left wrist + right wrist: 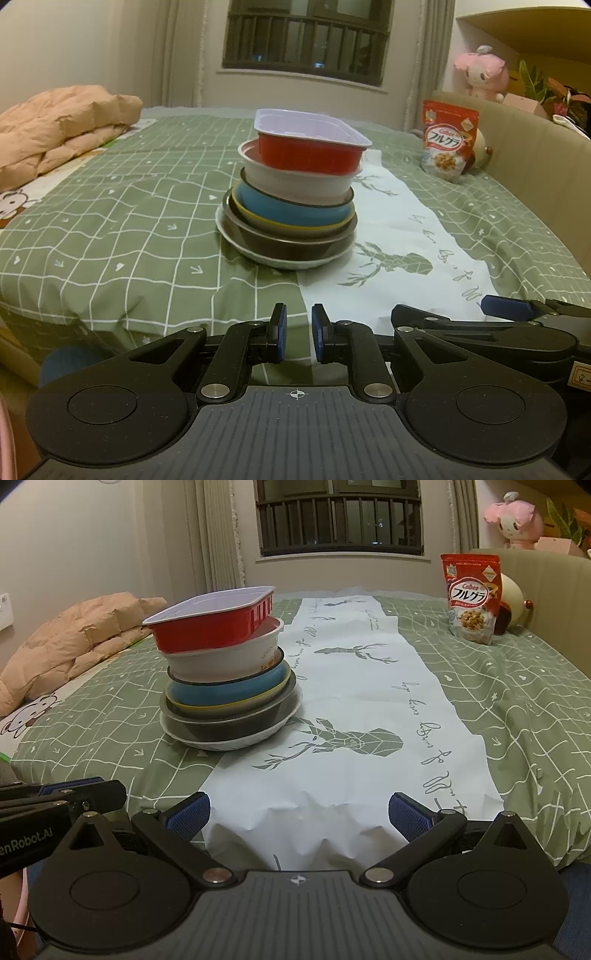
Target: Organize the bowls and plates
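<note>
Six dishes make one stack [291, 199] on the bed [110, 221], ahead of both my tongs and touched by neither. From the bottom I count a white plate [284, 260], a dark bowl [291, 242], a yellow-rimmed dish [295, 223], a blue bowl [291, 206], a white bowl [295, 181] and, on top, a red tray [310, 151] with a pale inside, sitting tilted in the white bowl. My left tongs [299, 334] are narrow, pads nearly together with only a slim gap and nothing between them; the stack stands straight ahead of them, well apart. My right tongs [299, 812] stand wide, empty, with the stack ahead and to their left. A white cloth [351, 709] printed with deer runs forward from under the right tongs, and the stack sits at its left edge, partly on the green checked sheet. Far ahead and right of both tongs a cereal bag [472, 598] stands upright near the bed's far side, with a pink plush [515, 518] on the ledge beyond it. A peach quilt [55, 125] lies bunched far to the left. Each tongs shows at the edge of the other's view, side by side at the bed's near edge.
</note>
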Available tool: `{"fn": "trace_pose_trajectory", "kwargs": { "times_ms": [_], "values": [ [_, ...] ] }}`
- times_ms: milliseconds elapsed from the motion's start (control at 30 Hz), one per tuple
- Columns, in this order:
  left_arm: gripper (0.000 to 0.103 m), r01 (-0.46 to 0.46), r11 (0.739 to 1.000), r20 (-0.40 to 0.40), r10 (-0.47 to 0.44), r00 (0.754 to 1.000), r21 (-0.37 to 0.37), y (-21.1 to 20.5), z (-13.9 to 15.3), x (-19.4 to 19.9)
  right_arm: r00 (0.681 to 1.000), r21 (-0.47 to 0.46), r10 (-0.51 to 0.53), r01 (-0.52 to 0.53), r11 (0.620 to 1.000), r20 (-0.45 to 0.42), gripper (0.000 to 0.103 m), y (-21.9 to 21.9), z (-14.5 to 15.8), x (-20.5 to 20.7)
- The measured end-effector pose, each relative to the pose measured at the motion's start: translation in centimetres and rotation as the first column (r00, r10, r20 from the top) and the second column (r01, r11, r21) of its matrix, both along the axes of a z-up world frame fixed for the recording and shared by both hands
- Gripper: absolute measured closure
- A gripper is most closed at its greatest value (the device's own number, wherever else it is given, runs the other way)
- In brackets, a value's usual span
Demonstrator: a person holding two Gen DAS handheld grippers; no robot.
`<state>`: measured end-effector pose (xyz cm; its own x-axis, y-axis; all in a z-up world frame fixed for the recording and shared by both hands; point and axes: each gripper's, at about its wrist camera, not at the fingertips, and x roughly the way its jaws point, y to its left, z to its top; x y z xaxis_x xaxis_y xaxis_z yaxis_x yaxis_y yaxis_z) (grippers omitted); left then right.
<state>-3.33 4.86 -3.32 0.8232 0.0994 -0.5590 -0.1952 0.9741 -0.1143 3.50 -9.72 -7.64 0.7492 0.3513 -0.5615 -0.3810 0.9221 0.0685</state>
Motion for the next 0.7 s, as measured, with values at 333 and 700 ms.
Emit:
{"fn": "trace_pose_trajectory", "kwargs": {
  "times_ms": [333, 700],
  "values": [
    [0.084, -0.002, 1.0, 0.0, 0.002, 1.0, -0.002, -0.04, 0.05, -0.07, 1.0, 0.001, 0.004, -0.004, 1.0, -0.008, 0.0, 0.05, 0.0, 0.01],
    [0.085, -0.003, 1.0, -0.005, 0.003, 1.0, 0.002, -0.12, -0.05, -0.11, 1.0, 0.009, 0.003, -0.002, 1.0, -0.004, 0.0, 0.01, 0.11, -0.12]
  ]
}}
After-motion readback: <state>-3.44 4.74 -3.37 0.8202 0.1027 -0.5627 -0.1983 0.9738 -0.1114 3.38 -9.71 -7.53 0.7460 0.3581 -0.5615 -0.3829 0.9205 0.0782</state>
